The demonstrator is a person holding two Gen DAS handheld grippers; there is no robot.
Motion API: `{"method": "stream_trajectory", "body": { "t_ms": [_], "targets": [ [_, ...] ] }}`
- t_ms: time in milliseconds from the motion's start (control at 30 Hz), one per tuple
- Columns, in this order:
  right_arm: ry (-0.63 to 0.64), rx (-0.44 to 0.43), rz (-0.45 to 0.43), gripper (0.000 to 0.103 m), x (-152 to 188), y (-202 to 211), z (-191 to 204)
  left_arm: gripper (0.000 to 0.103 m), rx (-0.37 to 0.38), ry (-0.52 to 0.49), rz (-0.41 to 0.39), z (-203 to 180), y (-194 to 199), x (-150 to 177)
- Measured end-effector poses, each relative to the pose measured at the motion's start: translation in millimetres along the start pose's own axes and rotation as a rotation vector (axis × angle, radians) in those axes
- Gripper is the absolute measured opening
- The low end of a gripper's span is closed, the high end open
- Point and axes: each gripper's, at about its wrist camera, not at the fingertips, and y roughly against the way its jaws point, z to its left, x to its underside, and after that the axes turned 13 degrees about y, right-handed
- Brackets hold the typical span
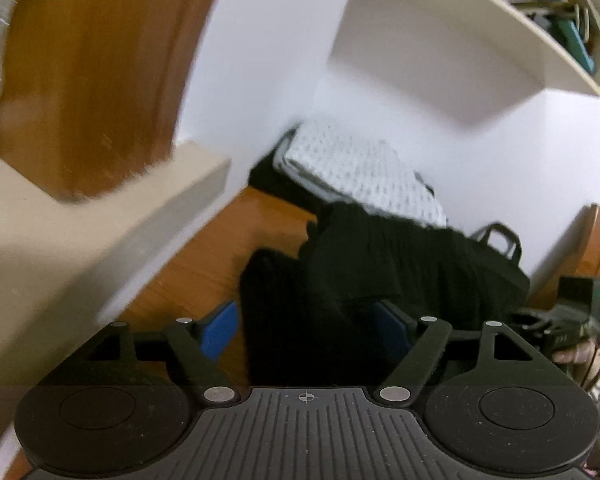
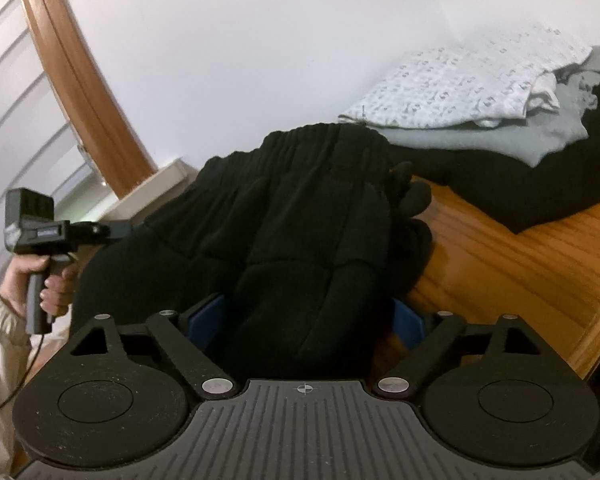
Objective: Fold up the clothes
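both grippers wide open, nothing gripped. left gripper: blue pads spread well apart, black garment lies between and beyond them, pads not pressing on it. right gripper: same, jaws spread, near edge of the black garment sits in the gap, cloth looks close to the left pad but no squeeze visible.

black garment is bunched on the wooden tabletop, elastic waistband at the far end toward the white wall. it sits in the middle of the table, near end right at both tools.

far right in the right wrist view: folded stack against the wall, white patterned top over a grey piece over another dark garment. in the left wrist view the same patterned piece is just behind the black garment.

left hand seen in the right wrist view, clenched on the pistol grip of its tool, beige sleeve below. left wrist view is motion-blurred; wall shelf with books up at the top right, black bag handle behind the garment.
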Motion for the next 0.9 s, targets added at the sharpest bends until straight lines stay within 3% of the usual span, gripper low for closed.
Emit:
{"method": "stream_trajectory", "body": {
  "t_ms": [200,333,400,667,900],
  "targets": [
    [0.046,-0.019,0.028,0.088,-7,-9,-3,0.083,0.040,0.126,0.155,20,-32,0],
    [0.083,-0.026,0.057,0.093,-16,-21,-3,0.086,0.047,0.122,0.198,21,-47,1],
    [0.093,-0.031,0.062,0.091,-18,-26,-1,0.081,0.031,0.101,0.205,15,-52,2],
    [0.030,-0.117,0.014,0.062,-10,-23,-9,0.063,-0.031,-0.010,0.129,-17,-46,14],
    [0.146,-0.107,-0.068,0.052,-12,-7,9,0.054,-0.067,-0.076,0.058,-35,-29,22]
  ]
}}
